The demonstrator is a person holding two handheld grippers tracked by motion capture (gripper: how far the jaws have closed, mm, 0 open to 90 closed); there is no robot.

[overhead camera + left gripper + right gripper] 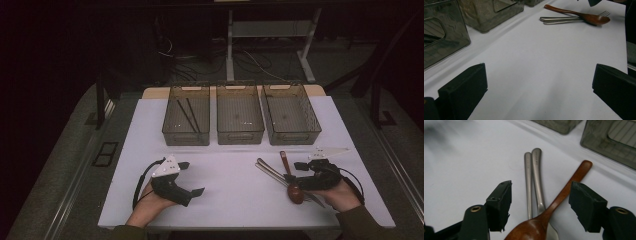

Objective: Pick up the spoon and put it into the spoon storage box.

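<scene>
A wooden spoon point(289, 175) lies on the white table sheet at the right, across two metal utensils point(270, 170), one of them a fork. In the right gripper view the spoon point(566, 190) and the metal handles point(534, 170) lie between my right gripper's point(540, 192) jaws, and the pads stand clear of them on both sides. A hand holds that gripper point(299, 175) low over the cutlery. My left gripper point(192, 177) rests at the table's left, open, with bare sheet between its jaws point(540, 75). The spoon point(586, 17) lies far ahead of it.
Three smoky see-through bins stand in a row at the back: left point(186, 134), middle point(240, 136), right point(292, 136). Dark chopsticks point(189, 115) lie in the left bin. The table's front edge point(225, 226) runs just before the person's wrists.
</scene>
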